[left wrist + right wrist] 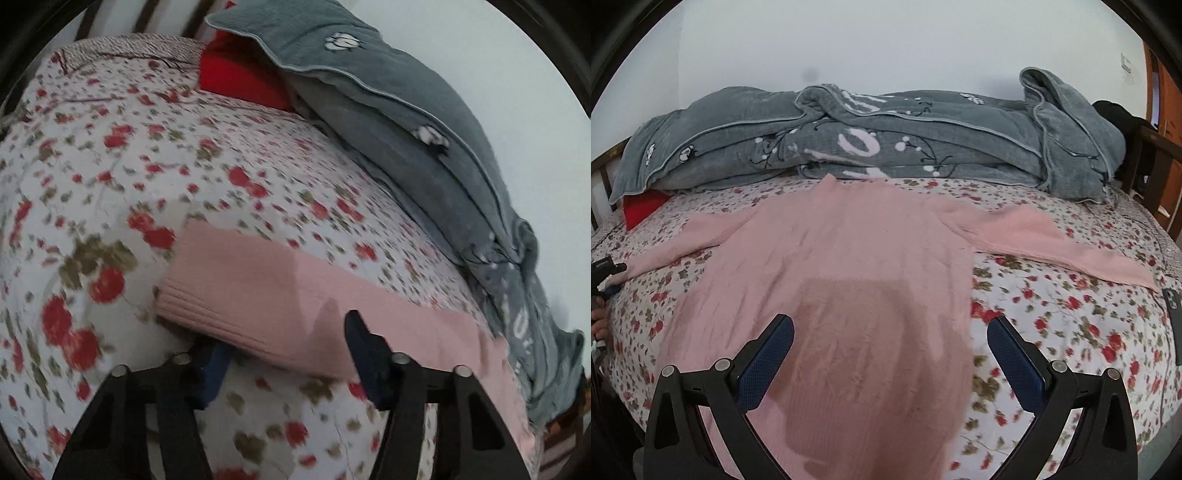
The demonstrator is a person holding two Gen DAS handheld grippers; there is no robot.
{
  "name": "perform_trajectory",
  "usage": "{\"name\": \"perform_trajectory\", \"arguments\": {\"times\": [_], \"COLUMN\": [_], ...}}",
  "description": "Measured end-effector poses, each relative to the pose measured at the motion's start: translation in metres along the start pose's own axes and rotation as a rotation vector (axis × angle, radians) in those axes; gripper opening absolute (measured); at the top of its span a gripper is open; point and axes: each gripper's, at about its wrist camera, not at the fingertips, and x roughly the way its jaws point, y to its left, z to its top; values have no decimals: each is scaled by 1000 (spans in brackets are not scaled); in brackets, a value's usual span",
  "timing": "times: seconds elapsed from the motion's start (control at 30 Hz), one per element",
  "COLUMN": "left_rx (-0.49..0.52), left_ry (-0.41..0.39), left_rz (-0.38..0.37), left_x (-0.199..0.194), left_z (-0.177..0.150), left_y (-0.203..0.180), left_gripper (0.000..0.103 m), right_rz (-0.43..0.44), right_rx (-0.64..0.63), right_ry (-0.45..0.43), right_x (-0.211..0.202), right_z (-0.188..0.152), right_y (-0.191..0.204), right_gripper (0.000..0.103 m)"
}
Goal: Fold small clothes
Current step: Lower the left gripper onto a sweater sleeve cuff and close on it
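Note:
A pink knit sweater (849, 251) lies flat on the floral bedsheet (1052, 332), with its neck toward the far side and both sleeves spread out. My right gripper (890, 322) hovers open over the lower body of the sweater with nothing between its fingers. In the left wrist view the left sleeve (277, 280) runs across the sheet (110, 166). My left gripper (286, 334) sits at the sleeve's cuff end. One finger (218, 369) is partly tucked under the edge and the other finger (362, 347) is on top, with a wide gap between the pads.
A bunched grey blanket (868, 147) runs along the far side of the bed against the wall. A red cushion (642, 210) peeks out at its left end. A dark phone (1172, 314) lies near the right edge. A hand (598, 325) shows at the left edge.

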Motion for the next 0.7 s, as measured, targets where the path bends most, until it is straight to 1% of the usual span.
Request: {"name": "perform_trajectory", "arguments": {"times": [0.03,0.07,0.1,0.13,0.2,0.3,0.37,0.53,0.6,0.63,0.7], "left_rx": [25,49,84,109,132,208,253,394,447,484,535], "left_ry": [-20,-33,-36,-31,-56,-101,-119,-154,-162,-171,-191], "left_rz": [38,54,61,65,75,94,92,35,11,-4,-19], "left_x": [-1,-4,-4,-6,-11,-27,-37,-61,-70,-75,-83], "left_z": [1,3,5,9,14,17,15,-2,-15,-25,-40], "left_y": [-5,-6,-12,-19,-28,-58,-82,-166,-200,-223,-254], "left_gripper": [33,22,7,8,7,7,7,7,7,7,7], "right_rz": [6,10,15,20,30,43,45,47,43,44,61], "right_rx": [-3,-4,-6,-7,-4,-1,-8,-23,-25,-18,-1], "right_ry": [-1,-6,-11,-16,-29,-56,-74,-91,-106,-113,-112], "right_x": [2,3,4,5,5,3,1,-8,-15,-19,-23], "right_z": [2,3,5,8,12,20,23,29,31,32,33], "right_y": [2,2,3,4,4,1,-2,-20,-32,-41,-53], "right_gripper": [103,103,103,103,103,103,103,103,103,103,103]}}
